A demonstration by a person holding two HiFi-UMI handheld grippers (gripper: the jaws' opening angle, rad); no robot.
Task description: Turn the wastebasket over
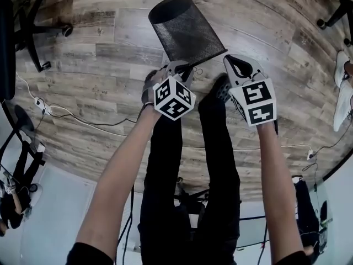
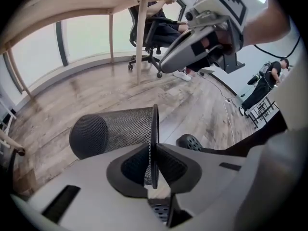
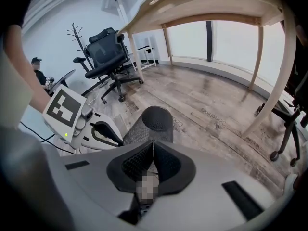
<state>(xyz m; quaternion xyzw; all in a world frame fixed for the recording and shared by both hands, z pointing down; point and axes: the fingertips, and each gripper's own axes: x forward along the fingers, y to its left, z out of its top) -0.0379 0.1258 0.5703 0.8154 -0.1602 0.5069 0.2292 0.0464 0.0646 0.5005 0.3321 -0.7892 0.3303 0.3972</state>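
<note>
Now wastebasket [image 2: 115,129] rim between left tongs [image 2: 153,165]

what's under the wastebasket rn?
Wood floor, with a dark shoe near the rim. The wastebasket covers the patch directly beneath it, so whether it touches the floor can't be told.

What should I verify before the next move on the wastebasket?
1. Left gripper jaws clamped on the wastebasket rim: ok.
2. Right gripper jaws shut: ok.
3. Right jaws actually pinching the rim: cannot tell.
4. The wastebasket turned over: not ok; it is sideways, base pointing away.
5. Person's shoe clear of the rim: cannot tell; it sits close.
</note>
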